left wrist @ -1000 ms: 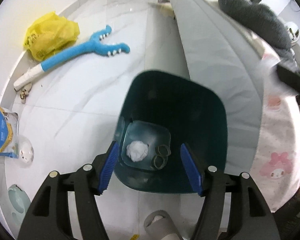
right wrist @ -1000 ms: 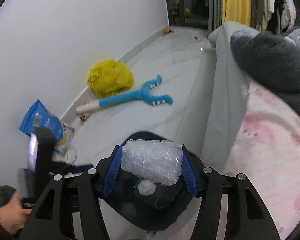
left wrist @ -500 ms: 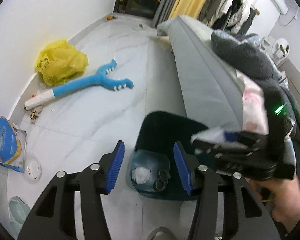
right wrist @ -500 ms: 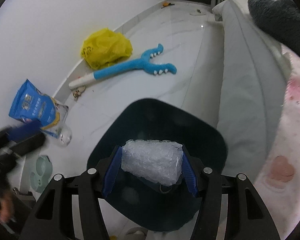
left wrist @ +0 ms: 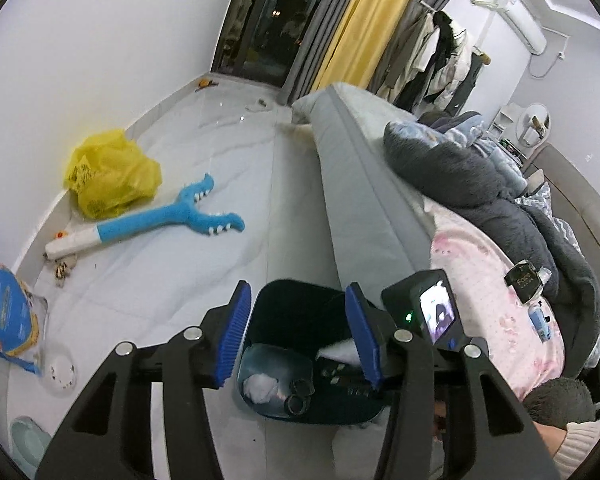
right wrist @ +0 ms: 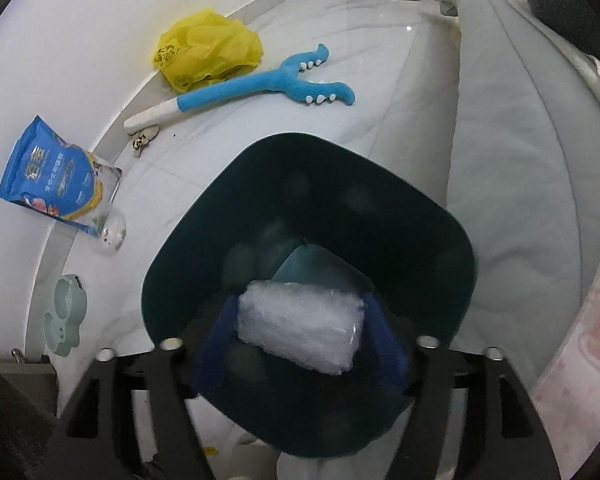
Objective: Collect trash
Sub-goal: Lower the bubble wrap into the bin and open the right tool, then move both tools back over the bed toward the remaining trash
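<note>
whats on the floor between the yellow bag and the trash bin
A blue plush toy lies on the floor between the yellow bag and the dark green bin; the right wrist view shows it best.

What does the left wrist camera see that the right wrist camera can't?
Only the left wrist view shows the yellow curtain, the hanging clothes, the white wad at the bottom of the bin, and the empty left gripper.

Only the right wrist view shows the pale green holder and the whole bubble wrap between the right gripper fingers, inside the bin.

Both show the dark green bin, yellow bag, blue toy and blue pouch.
</note>
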Demonstrator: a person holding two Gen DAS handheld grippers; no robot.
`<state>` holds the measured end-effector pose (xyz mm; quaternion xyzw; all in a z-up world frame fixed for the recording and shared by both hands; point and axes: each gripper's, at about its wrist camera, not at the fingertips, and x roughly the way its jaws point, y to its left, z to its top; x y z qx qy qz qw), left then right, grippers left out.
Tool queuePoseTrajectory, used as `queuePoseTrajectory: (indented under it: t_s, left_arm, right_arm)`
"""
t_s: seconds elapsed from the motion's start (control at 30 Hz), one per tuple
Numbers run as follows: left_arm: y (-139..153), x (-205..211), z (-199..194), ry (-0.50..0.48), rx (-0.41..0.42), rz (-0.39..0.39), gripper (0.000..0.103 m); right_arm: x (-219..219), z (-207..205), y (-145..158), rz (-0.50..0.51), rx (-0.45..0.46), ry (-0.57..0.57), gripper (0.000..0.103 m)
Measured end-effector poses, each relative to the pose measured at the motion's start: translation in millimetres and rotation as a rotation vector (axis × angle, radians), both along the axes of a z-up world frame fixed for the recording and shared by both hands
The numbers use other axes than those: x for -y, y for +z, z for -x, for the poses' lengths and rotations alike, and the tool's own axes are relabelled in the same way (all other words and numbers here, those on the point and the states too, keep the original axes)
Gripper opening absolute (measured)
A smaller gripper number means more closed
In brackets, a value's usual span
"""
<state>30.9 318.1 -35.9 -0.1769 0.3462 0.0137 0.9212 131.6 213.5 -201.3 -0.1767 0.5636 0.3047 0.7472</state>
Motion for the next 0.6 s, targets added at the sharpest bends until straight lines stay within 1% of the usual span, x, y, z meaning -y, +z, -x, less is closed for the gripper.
queuePoseTrajectory:
  t_s: [0.07,0.17,0.37,0.5,0.6]
  left_arm:
    - [5.5,1.3,0.6,-0.005,0.018,-0.013,0.051]
    - [15.2,5.6,2.6,-0.017,0.048,-0.017,0.051]
    - [33.3,20.0,4.0,-0.043,0.098,-0.015,0.051]
    - [43.5,34.2,-1.2,-0.063,0.117,-0.015,0.051]
    - [51.5,46.9,-4.8,-0.085,0.133,-0.016,0.054]
  right_arm:
    - [-3.7,5.7,7.7,-0.014,0.014,0.021,0.084]
    - [-6.2,12.5,22.3,-0.050,0.036,0.038,0.090]
    - [0.3,18.6,46.0,-0.097,0.068,0.056,0.091]
    - [21.4,15.3,68.3,-0.147,0.103,0.037,0.091]
    - [36.0,13.4,82.3,-0.178,0.131,0.019,0.092]
